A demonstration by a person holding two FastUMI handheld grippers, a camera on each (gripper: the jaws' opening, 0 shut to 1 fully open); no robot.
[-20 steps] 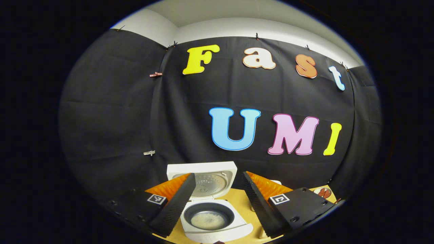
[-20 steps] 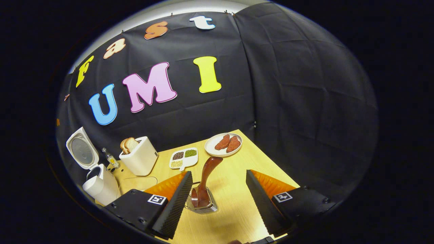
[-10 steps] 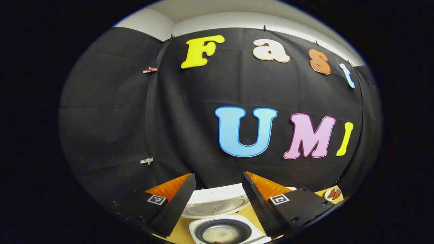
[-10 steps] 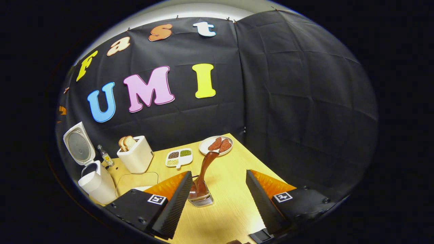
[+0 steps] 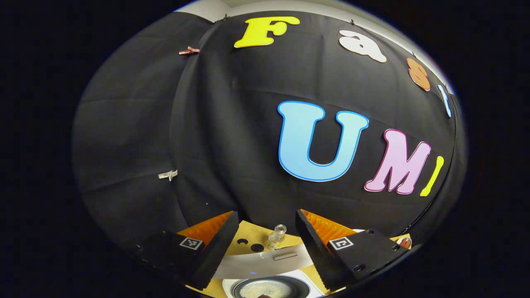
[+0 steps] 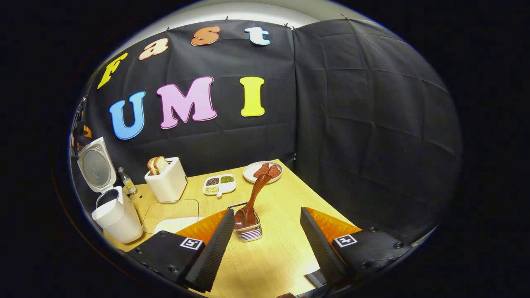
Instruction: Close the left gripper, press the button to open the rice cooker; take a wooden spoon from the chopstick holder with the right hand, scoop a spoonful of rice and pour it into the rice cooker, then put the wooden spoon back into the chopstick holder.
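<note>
In the right gripper view, the right hand-held gripper stood open with its jaws spread wide and nothing between them, low over the pale wooden counter. Just ahead of its left finger sat the chopstick holder, a small wire rack, with the wooden spoon standing bowl-down in it and its handle leaning up and away, which probably left the handle free to be taken from above. Beyond and to the left lay a clear tray of rice, placed between holder and cooker, seemingly so the scoop would be a short carry. Farther left stood the white rice cooker with its lid swung upright, so the button step looked done. Behind it were a small bottle, a toaster holding bread slices, a divided dish of grains and a plate of meat slices by the wall. In the left gripper view, the left hand-held gripper was also open and empty, held just above the cooker's open pot, which had rice grains in the bottom, with the bottle beyond.
</note>
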